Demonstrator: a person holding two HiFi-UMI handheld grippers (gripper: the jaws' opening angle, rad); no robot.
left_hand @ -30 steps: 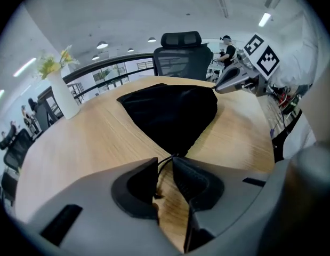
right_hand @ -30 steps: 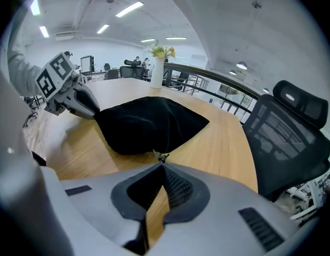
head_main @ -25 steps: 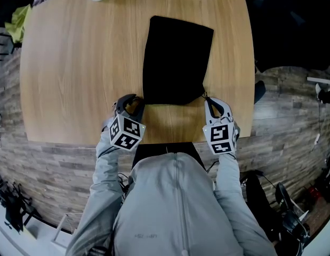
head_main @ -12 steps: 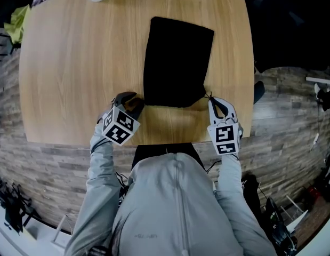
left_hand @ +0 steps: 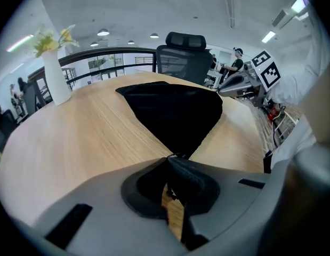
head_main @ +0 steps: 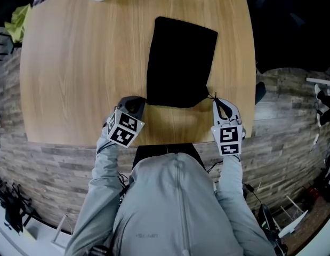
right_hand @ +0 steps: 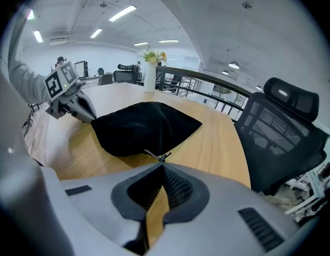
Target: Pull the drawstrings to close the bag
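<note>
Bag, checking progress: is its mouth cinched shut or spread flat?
Spread flat: the bag has a near edge about as wide as its body, with no gathers.

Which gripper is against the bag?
The left gripper, jaws just closed on a drawstring at the bag corner; the right gripper stands off, cord showing between.

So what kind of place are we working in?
Probably an open-plan office: a black high-backed mesh office chair by the light wooden table, long ceiling strip lights, and a person working further back.
</note>
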